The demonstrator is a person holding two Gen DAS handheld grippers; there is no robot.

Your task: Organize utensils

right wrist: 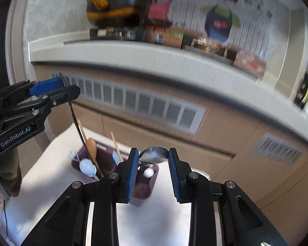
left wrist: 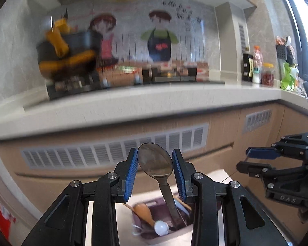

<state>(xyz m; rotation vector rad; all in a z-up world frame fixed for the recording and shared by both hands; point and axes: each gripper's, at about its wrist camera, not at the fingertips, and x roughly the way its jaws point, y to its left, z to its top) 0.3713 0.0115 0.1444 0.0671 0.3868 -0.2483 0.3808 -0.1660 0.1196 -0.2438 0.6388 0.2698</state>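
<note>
The left gripper (left wrist: 155, 162) is set narrowly open, its ribbed blue pads (left wrist: 131, 174) closed on the bowl of a metal spoon (left wrist: 155, 161). The spoon is held bowl-up, and its slim dark handle hangs down into the utensil holder (left wrist: 164, 239) below. The right gripper (right wrist: 153, 160) is likewise narrowly open, and the rounded, shiny bowl of a second metal spoon (right wrist: 154, 154) is clamped between its pads. The holder is a dark purple, boxy plastic container standing on a white surface (right wrist: 51, 164). A wooden spoon (right wrist: 91, 148), white plastic spoons (right wrist: 86, 167) and a thin wooden chopstick (right wrist: 117, 145) are seen inside it. Behind, tan cabinet fronts with slatted white vents (right wrist: 133, 102) and a pale stone countertop (left wrist: 133, 106) are visible, blurred.
</note>
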